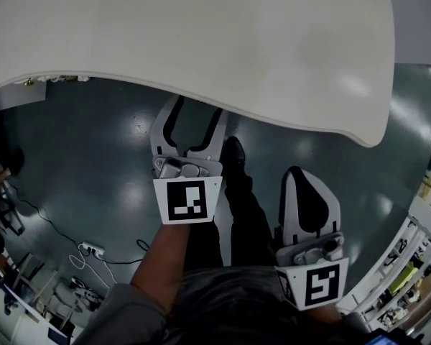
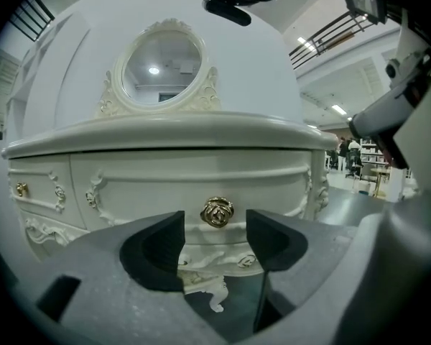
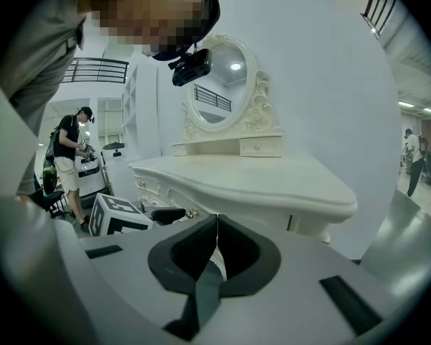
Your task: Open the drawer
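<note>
A cream dressing table (image 1: 223,42) has a wide centre drawer (image 2: 187,182) with a gold rose-shaped knob (image 2: 217,212). My left gripper (image 2: 215,228) is open and level with that knob, which shows in the gap between the dark pads (image 2: 161,246), a little beyond their tips. Nothing is held. From the head view the left gripper (image 1: 199,110) reaches under the tabletop's front edge. From the right gripper view its dark fingertip (image 3: 169,214) ends just short of the knob (image 3: 191,213). My right gripper (image 1: 296,171) hangs back to the right, shut and empty, jaws together (image 3: 216,225).
An oval mirror (image 2: 161,63) stands on the tabletop. A smaller side drawer with a gold knob (image 2: 19,189) sits to the left. A power strip and cables (image 1: 92,249) lie on the green floor. Shelving (image 1: 409,264) stands at the right. A person (image 3: 70,164) stands in the background.
</note>
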The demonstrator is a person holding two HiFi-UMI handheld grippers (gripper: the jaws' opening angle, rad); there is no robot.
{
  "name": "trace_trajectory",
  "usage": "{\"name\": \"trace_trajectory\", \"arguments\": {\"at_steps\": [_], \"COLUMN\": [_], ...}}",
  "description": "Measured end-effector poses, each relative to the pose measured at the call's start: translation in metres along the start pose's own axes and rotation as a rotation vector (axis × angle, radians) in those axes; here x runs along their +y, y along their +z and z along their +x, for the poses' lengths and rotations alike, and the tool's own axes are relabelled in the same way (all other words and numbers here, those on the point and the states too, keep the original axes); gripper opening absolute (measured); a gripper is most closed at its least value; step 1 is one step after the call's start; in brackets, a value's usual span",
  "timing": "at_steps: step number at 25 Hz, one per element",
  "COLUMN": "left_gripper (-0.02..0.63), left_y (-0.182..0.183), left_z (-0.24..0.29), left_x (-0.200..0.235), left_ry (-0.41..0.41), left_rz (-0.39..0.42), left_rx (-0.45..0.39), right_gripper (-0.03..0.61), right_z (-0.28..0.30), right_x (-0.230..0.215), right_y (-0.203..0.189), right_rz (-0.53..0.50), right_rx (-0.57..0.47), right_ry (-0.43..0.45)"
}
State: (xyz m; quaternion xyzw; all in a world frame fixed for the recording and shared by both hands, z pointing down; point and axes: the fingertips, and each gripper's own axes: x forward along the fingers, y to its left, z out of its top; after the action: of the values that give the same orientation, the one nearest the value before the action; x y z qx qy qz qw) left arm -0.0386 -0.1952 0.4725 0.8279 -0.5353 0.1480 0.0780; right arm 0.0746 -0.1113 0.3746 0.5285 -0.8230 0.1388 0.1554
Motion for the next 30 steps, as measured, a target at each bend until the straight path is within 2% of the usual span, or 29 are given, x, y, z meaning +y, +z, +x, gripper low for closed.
{"name": "trace_trajectory", "arguments": {"at_steps": [4, 17, 21, 24, 25, 26, 30], "left_gripper": [0.265, 0.158, 0.147, 0.104, 0.072, 0.011, 0.014], "left_y": [-0.003, -0.014, -0.012, -0.017, -0.018, -0.018, -0.016], "left_z": [0.000, 0.011, 0.011, 0.010, 0.007, 0.004, -0.004], "left_x": [0.003, 0.007, 0.008, 0.008, 0.007, 0.005, -0.001], "left_ry": [0.005, 0.029, 0.026, 0.008, 0.009, 0.012, 0.017], "left_rz": [0.005, 0.017, 0.018, 0.033, 0.038, 0.044, 0.046], "left_rx": [0.001, 0.008, -0.001, 0.011, 0.015, 0.019, 0.043], "right_gripper": [0.014, 0.014, 0.014, 0.014, 0.014, 0.014, 0.014], "right_z": [0.000, 0.006, 0.004, 0.005, 0.005, 0.003, 0.000], "right_x": [-0.001, -0.003, -0.004, -0.003, -0.002, -0.001, 0.001], "right_y": [0.000, -0.007, -0.007, -0.009, -0.008, -0.007, -0.003], "right_rz": [0.006, -0.001, -0.002, -0.002, 0.001, 0.003, 0.006], "right_rx": [0.004, 0.014, 0.015, 0.018, 0.017, 0.015, 0.008], "right_ry": [-0.003, -0.018, -0.021, -0.025, -0.025, -0.024, -0.017]}}
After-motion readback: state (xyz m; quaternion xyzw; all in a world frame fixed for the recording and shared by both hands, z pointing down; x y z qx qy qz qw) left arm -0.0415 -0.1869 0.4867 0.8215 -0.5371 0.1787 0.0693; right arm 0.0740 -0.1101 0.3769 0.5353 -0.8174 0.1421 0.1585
